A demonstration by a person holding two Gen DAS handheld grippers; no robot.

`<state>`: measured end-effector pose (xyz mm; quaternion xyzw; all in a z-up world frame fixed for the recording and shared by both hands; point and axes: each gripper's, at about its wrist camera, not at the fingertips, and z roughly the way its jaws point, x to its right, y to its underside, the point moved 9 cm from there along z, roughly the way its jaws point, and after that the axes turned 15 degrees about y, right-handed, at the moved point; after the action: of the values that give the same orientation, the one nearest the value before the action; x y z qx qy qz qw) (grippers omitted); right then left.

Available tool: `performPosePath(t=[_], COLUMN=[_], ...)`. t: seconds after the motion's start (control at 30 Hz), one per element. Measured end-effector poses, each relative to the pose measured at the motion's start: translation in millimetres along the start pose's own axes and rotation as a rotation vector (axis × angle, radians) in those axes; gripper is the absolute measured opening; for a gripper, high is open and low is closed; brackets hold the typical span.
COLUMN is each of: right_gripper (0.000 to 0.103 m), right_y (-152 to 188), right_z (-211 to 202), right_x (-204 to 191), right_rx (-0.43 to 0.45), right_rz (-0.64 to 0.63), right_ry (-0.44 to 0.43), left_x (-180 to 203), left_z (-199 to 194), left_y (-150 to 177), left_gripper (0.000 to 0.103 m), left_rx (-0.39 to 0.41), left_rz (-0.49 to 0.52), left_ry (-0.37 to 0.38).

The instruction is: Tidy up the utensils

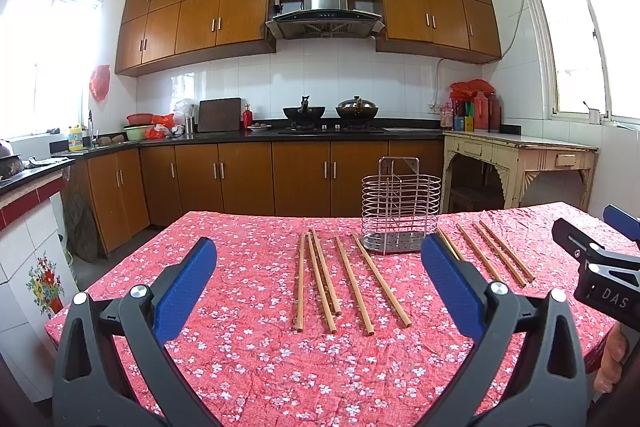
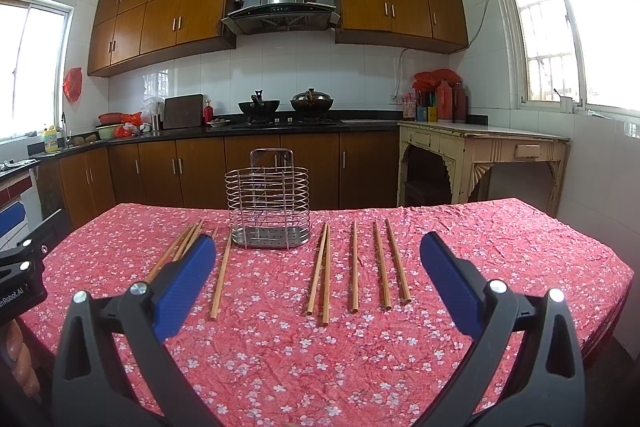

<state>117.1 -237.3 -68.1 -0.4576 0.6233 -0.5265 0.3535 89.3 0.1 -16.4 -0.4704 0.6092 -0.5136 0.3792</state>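
Basically chopsticks [image 2: 354, 265] lie lengthwise twd wire holder [image 2: 267, 207]; both grippers' fingers [image 1: 185, 283] wide apart, empty.

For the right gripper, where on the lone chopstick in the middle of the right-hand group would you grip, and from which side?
Take that chopstick near mid-length, from above, right gripper with its open jaws set across the stick. It lies flat on the tablecloth, pointing away from the camera, with bare cloth on both sides, so the jaws should fit without touching the other chopsticks.
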Motion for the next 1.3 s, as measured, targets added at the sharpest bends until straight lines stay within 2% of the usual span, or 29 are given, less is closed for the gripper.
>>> performPosePath(t=[1.13, 1.2, 1.3], right_gripper=[0.099, 0.099, 0.099], right_y=[5, 6, 13], right_z=[5, 8, 25], right_x=[0, 2, 10], right_rx=[-0.011, -0.023, -0.086], right_rz=[0.006, 0.010, 0.015], right_ry=[-0.001, 0.006, 0.027], left_x=[-2, -4, -11], left_z=[3, 6, 14], left_y=[5, 7, 14], left_gripper=[0.101, 0.101, 0.101], left_rx=[-0.006, -0.014, -0.050], left_rz=[-0.010, -0.019, -0.043], left_ry=[-0.005, -0.005, -0.007])
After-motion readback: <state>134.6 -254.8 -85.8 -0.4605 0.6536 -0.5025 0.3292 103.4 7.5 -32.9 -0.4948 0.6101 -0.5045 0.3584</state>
